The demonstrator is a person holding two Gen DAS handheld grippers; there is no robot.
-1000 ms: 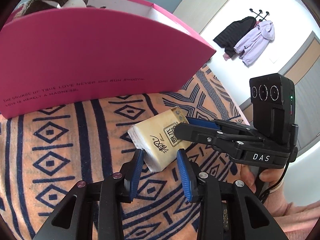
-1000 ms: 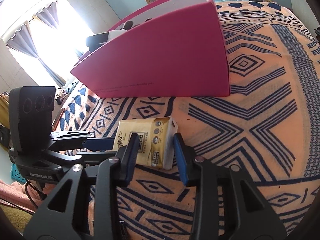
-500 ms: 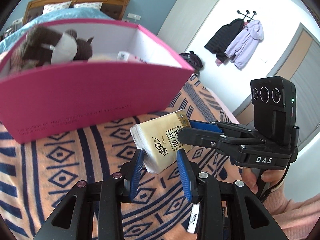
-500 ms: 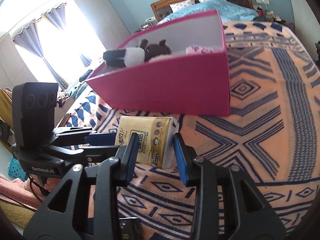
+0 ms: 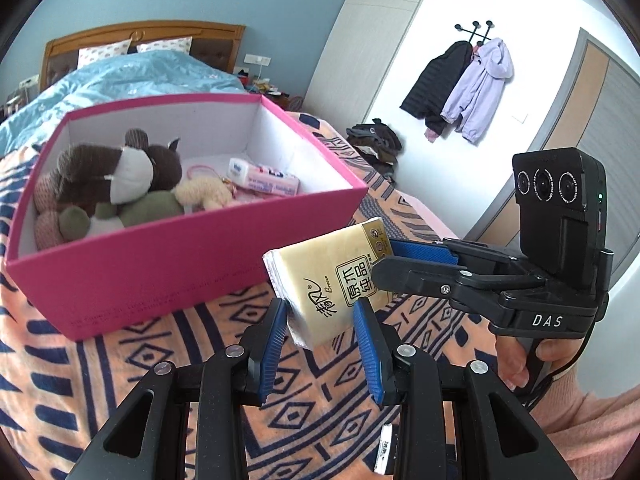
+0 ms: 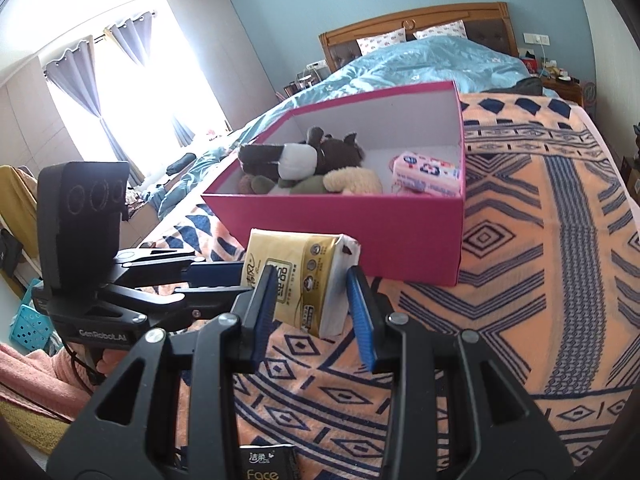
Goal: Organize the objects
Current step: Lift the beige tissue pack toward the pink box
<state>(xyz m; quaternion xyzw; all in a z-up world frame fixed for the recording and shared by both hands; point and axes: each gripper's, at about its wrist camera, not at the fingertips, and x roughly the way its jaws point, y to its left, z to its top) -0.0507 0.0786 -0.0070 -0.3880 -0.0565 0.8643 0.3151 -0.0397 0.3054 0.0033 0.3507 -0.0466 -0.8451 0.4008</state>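
A yellow tissue pack [image 5: 328, 276] [image 6: 296, 276] hangs in the air in front of the pink box [image 5: 160, 272] [image 6: 400, 232]. My left gripper [image 5: 320, 332] grips its lower end. My right gripper [image 6: 312, 296] grips it from the other side and shows in the left wrist view [image 5: 404, 264]. The pack sits below the box rim, above the patterned blanket [image 6: 540, 280]. The box holds a brown plush toy [image 5: 116, 172] [image 6: 304, 160], a cream plush [image 5: 204, 194] and a pink tissue pack [image 5: 264, 178] [image 6: 426, 174].
The box stands on the orange and navy blanket on a bed. A black "Face" pack [image 6: 266, 466] lies below the right gripper. A blue quilt [image 6: 420, 64] and headboard lie behind the box. Coats [image 5: 460, 88] hang on the wall to the right.
Both grippers have lifted the tissue pack off the blanket. The view now looks over the box rim, and its contents show.
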